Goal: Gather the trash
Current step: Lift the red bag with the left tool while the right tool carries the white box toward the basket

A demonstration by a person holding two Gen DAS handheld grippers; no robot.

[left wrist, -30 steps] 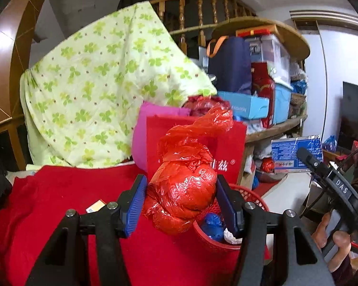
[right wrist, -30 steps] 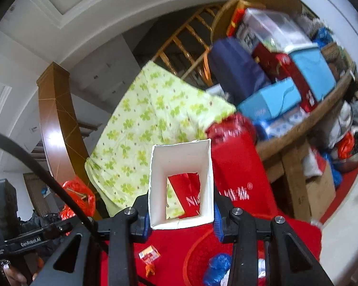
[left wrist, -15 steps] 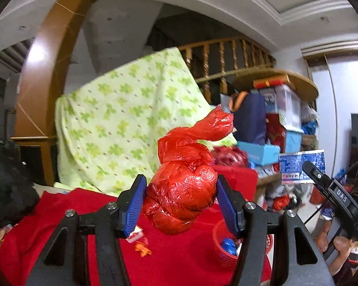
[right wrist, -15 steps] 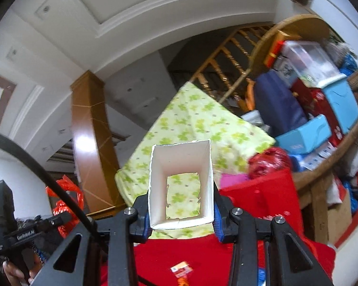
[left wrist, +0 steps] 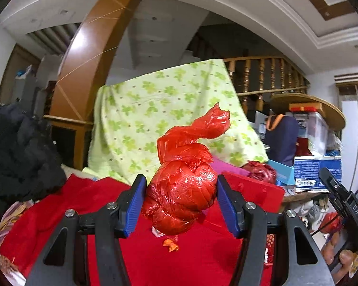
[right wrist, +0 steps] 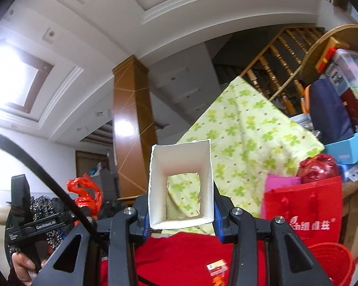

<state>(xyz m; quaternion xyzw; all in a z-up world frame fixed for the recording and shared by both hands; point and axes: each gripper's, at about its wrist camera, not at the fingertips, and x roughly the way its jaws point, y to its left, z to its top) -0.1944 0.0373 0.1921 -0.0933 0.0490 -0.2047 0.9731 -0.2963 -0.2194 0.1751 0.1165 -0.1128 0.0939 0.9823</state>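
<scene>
My left gripper is shut on a knotted red plastic bag and holds it up above the red cloth. The bag also shows at the left of the right wrist view. My right gripper is shut on a white open-ended paper box, raised over the red cloth. A red trash basket stands at the lower right, below the box. A small card wrapper and an orange scrap lie on the cloth.
A green clover-print sheet drapes behind the cloth. A red paper gift bag and pink bag stand near the basket. A cluttered round table with boxes is at the right. Black clothing lies at the left.
Both grippers have tilted upward and drawn back with their loads. The basket has dropped out of the left view and slid to the lower right corner of the right view.
</scene>
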